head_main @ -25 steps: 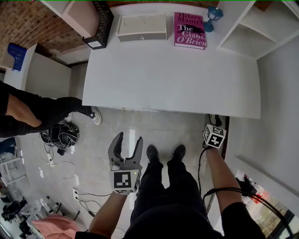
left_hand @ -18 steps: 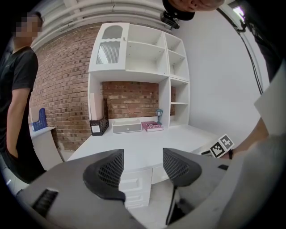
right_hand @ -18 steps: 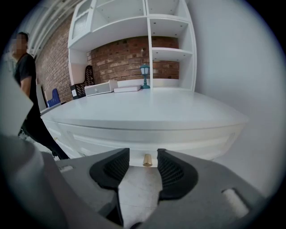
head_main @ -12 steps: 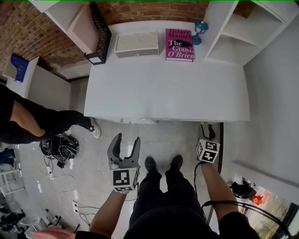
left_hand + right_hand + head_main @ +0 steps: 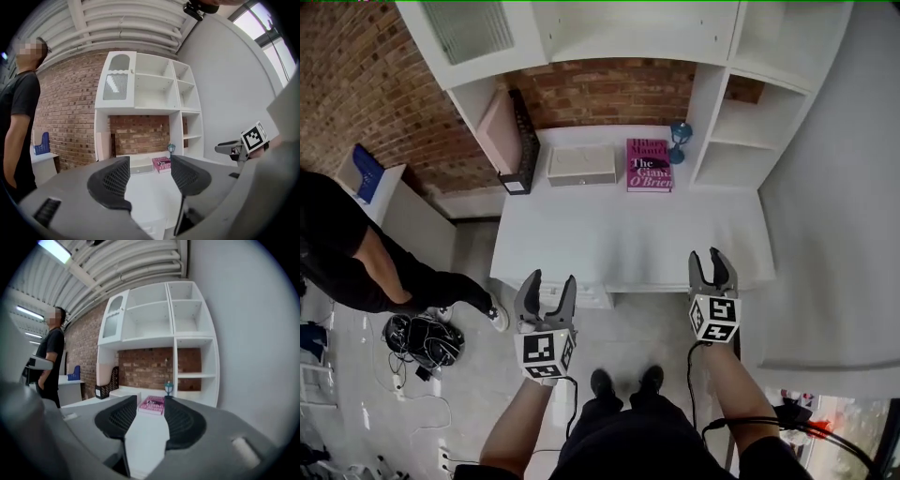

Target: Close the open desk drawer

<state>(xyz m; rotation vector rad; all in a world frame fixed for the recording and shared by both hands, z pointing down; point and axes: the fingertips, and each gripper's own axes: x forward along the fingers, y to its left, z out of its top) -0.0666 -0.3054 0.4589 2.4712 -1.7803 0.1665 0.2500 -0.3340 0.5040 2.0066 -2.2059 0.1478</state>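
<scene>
The white desk (image 5: 628,234) with its shelf hutch (image 5: 609,37) stands ahead of both grippers. A bystander (image 5: 356,253) stands to their left. The head view shows the drawer (image 5: 587,298) from above, jutting slightly past the desk's front edge, just right of the left gripper (image 5: 551,277), whose jaws gape empty. The right gripper (image 5: 708,253), jaws apart and just narrowed a little, holds nothing. Its own view frames the pink book (image 5: 152,405) beyond its jaws. The left gripper view alone catches the other gripper side-on.
</scene>
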